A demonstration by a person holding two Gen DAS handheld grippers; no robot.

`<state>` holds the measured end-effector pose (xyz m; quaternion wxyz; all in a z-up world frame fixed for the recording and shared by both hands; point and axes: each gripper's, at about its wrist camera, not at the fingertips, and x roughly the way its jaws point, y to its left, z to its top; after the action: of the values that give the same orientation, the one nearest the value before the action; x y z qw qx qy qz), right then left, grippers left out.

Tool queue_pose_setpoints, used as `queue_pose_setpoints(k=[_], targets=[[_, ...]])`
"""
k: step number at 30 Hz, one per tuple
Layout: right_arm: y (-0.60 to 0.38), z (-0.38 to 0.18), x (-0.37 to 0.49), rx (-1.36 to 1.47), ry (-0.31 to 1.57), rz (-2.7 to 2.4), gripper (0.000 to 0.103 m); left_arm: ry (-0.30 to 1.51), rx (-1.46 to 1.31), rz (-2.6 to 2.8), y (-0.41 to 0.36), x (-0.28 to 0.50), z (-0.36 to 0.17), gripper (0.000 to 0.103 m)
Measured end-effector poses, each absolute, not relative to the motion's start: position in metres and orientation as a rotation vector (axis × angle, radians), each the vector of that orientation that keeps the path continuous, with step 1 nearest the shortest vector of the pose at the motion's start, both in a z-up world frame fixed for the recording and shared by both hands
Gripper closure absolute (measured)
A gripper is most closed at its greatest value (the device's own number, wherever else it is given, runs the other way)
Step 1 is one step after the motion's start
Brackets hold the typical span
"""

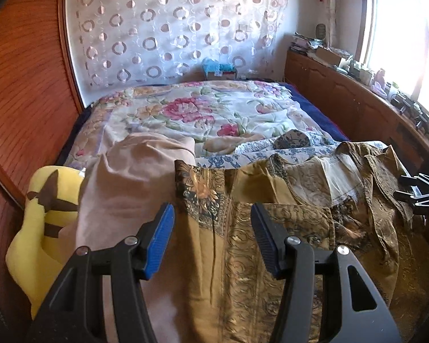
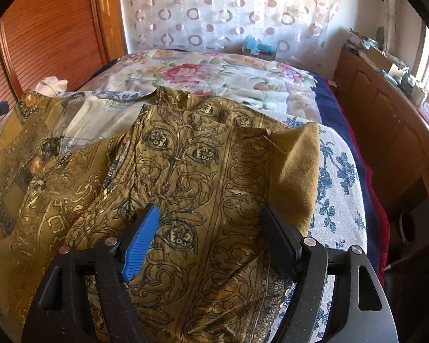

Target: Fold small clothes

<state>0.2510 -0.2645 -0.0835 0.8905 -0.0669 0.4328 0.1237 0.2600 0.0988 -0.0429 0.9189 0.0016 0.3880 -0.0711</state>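
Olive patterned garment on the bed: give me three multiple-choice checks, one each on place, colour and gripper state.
1. What lies directly under the olive patterned garment at its right edge?
A. blue-and-white floral cloth
B. bare wood
C. yellow cushion

2. What colour is the cushion left of the pink cloth?
A. red
B. yellow
C. green

3. How does the right gripper stand?
A. clamped on the garment
B. shut and empty
C. open over the garment

Answers: 1 A, the blue-and-white floral cloth shows beside the garment's edge; 2 B, yellow with brown markings; 3 C, its jaws stand apart and pinch no fabric.
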Motion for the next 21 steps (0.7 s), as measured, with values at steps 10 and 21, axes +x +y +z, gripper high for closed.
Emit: queue_pose_setpoints(k=[10,21], targets=[[-0.265,-0.084,0.251,-0.138,0.899,0.259,0.026,0.844,-0.001,-0.168,0.102,0.279,-0.054,0.066],[-0.265,-0.084,0.251,-0.137,0.899,0.26,0.025,0.878,0.042,-0.126,0.108,0.291,-0.064,0.067]])
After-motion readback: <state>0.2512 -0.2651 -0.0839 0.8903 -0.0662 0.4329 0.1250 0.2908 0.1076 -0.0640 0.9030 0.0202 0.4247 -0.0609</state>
